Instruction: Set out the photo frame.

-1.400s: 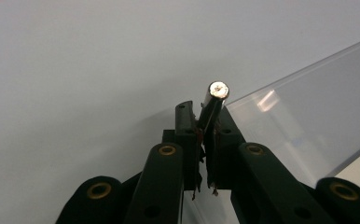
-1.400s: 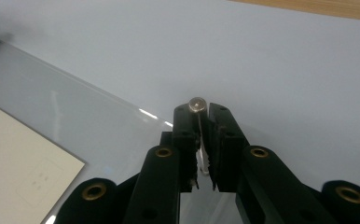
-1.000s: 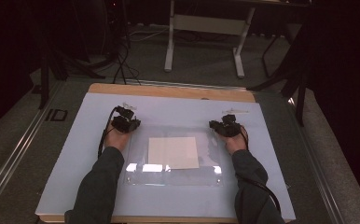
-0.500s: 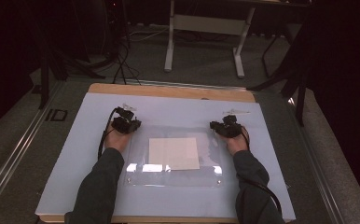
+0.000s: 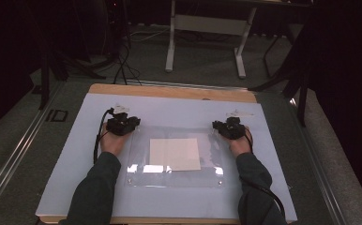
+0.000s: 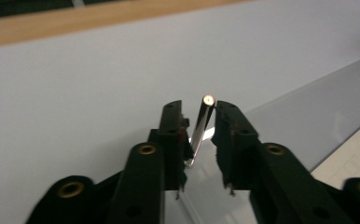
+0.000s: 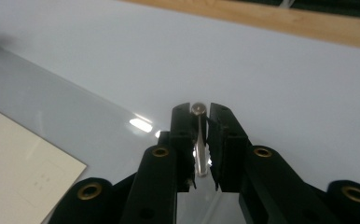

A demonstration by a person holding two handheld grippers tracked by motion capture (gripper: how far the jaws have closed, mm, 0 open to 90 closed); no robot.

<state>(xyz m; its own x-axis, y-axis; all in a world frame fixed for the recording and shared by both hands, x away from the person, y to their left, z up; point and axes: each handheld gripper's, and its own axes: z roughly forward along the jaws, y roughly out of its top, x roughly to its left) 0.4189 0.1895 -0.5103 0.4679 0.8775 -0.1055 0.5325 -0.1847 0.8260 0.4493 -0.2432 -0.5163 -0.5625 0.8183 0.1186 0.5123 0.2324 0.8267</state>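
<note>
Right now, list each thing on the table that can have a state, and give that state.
Left gripper: fingers around a metal post, a gap on one side, not clamped.
Left metal post: upright, tilted a little, at a far corner of the clear sheet.
Right gripper: fingers shut on the other post.
Right metal post: upright, gripped.
Clear sheet: flat on the table.
Paper: flat, under the sheet.
</note>
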